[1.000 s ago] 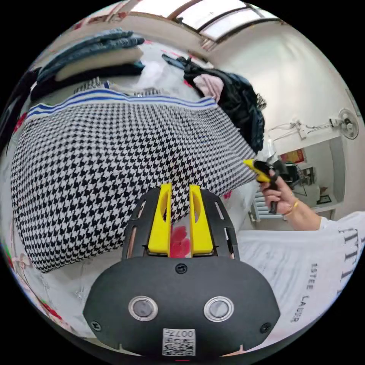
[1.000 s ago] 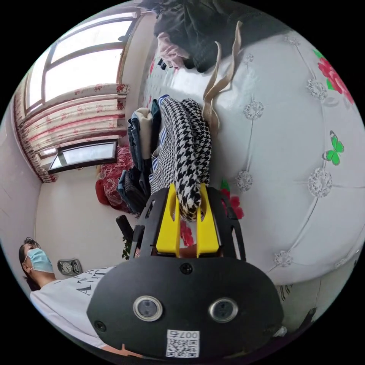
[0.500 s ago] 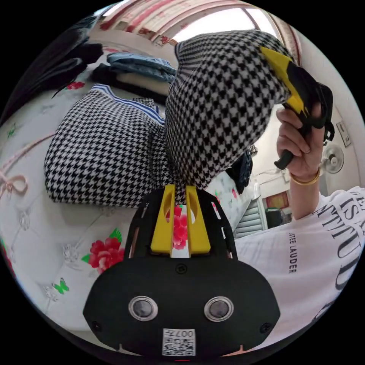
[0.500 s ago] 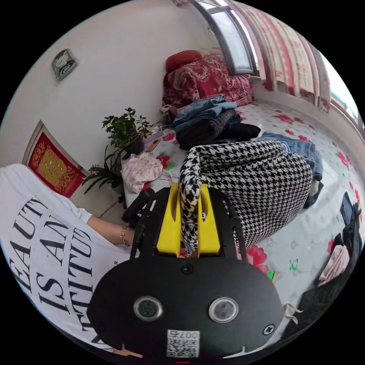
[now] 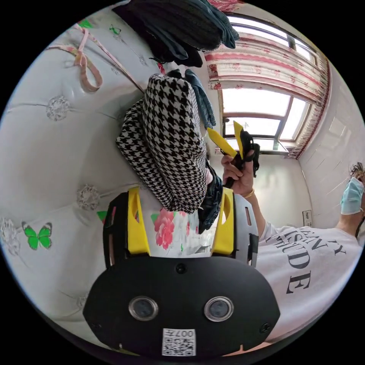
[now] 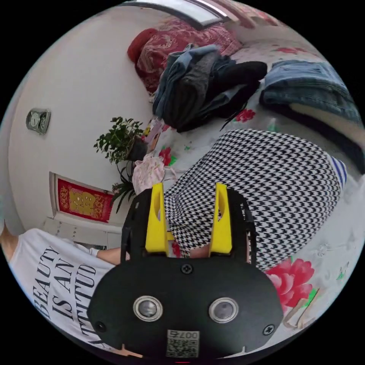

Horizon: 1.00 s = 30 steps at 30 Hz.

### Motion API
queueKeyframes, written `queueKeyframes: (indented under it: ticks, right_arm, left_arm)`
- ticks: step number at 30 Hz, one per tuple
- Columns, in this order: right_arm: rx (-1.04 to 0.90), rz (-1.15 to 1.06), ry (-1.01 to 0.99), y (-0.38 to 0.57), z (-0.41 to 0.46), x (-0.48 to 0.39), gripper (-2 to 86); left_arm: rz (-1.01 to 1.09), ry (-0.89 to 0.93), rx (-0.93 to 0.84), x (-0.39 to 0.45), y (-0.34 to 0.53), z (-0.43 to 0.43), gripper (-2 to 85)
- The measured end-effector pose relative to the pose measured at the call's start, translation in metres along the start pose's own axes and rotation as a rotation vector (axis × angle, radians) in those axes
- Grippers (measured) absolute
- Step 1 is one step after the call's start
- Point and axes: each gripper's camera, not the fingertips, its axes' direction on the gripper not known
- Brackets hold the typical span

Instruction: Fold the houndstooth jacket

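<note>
Houndstooth jacket (image 6: 262,186) lies folded on flowered bed (image 6: 327,243); left gripper (image 5: 180,222) and right gripper (image 6: 188,218) jaws wide apart, gripping nothing.

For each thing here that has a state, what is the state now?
Black-and-white houndstooth jacket: folded, lying on the flowered bed cover.
Left tool: open, holding nothing.
Right tool: open, jaws apart over the jacket's edge.
Blue denim clothes: stacked in a pile.
</note>
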Motion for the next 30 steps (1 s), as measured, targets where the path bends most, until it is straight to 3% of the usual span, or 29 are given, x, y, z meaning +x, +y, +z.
queueKeyframes:
  ticks: [4, 9, 11, 13, 15, 21, 25, 30]
  right_arm:
    - [0.141, 0.391, 0.095, 0.032, -0.067, 0.119, 17.6]
    - [0.037, 0.561, -0.021, 0.042, -0.053, 0.192, 18.3]
    - [0.109, 0.526, 0.021, 0.040, -0.058, 0.192, 16.3]
    - [0.046, 0.512, -0.193, 0.035, -0.036, 0.203, 13.3]
    - [0.040, 0.543, -0.275, 0.043, -0.020, 0.209, 11.2]
    - [0.267, 0.470, -0.420, 0.097, -0.051, 0.169, 6.1]
    - [0.363, 0.412, -0.525, 0.138, -0.089, 0.127, 5.2]
    - [0.570, 0.277, -0.579, 0.128, -0.154, 0.086, 5.5]
  left_arm:
    - [0.002, -0.072, -0.041, -0.002, -0.034, 0.007, 27.0]
    - [-0.137, -0.096, 0.011, -0.023, -0.049, 0.008, 21.4]
    - [-0.140, -0.123, -0.013, -0.029, -0.052, 0.008, 18.6]
    - [-0.139, -0.110, -0.021, -0.032, -0.051, 0.007, 16.5]
    - [-0.123, -0.083, -0.025, -0.035, -0.050, 0.006, 13.2]
    - [-0.065, 0.010, 0.004, -0.026, -0.031, -0.013, 8.8]
    - [0.069, 0.059, -0.031, 0.020, -0.028, -0.026, 8.4]
    - [0.328, 0.102, -0.153, 0.114, -0.089, -0.011, 8.4]
